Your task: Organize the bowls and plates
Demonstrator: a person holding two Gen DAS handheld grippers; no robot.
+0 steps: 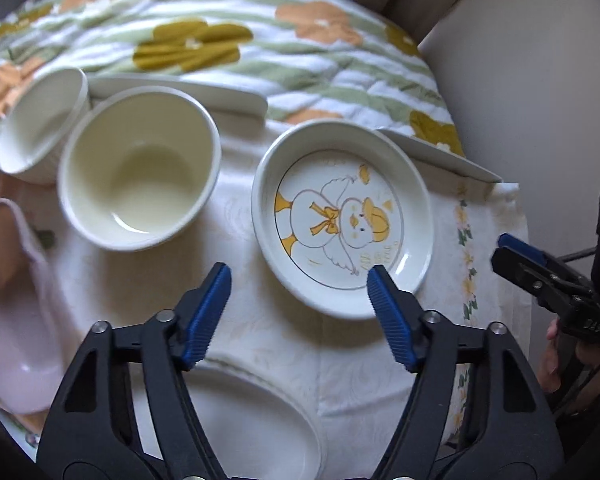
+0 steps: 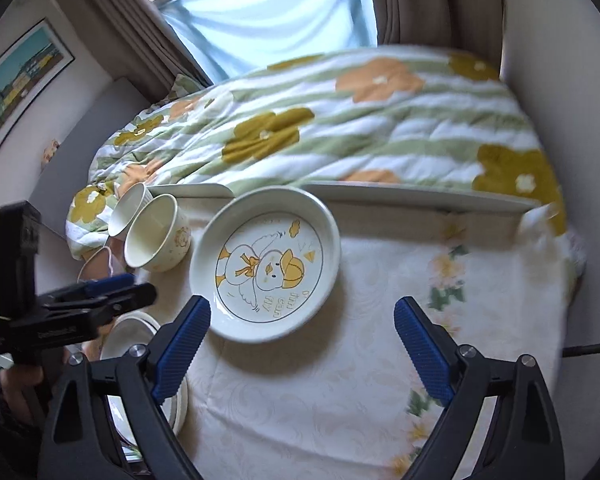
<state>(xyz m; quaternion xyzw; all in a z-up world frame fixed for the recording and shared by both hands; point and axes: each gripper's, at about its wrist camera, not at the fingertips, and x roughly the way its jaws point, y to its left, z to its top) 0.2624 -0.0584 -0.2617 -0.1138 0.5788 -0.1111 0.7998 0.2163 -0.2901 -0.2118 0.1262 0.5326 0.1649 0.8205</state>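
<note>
White damask tablecloth (image 2: 300, 392) with a floral border covers the work surface; beyond it lies a quilt (image 2: 340, 128) striped green and white with orange and mustard flowers, and behind that a curtained window (image 2: 268, 20) and a framed picture (image 2: 20, 84) on the wall.

Duck plate (image 1: 342, 216), a shallow white dish printed with a yellow-capped duck, sits flat near the cloth's middle. To its left in the left wrist view stands a deep cream bowl (image 1: 140, 168), upright and empty. A white ribbed cup (image 1: 44, 124) stands just behind that bowl, tilted; whether they touch cannot be told. A pink bowl (image 1: 16, 312) lies at the left edge. White plates (image 1: 252, 420) are stacked at the near edge, under the left tool.

Left gripper (image 1: 300, 292): jaws parted, nothing between them; the right-hand pad overlaps the duck plate's near rim in view, contact not confirmed. Right gripper (image 2: 302, 328): jaws spread wide, nothing held, poised over bare cloth at the duck plate's near side. Both views show motion blur.
</note>
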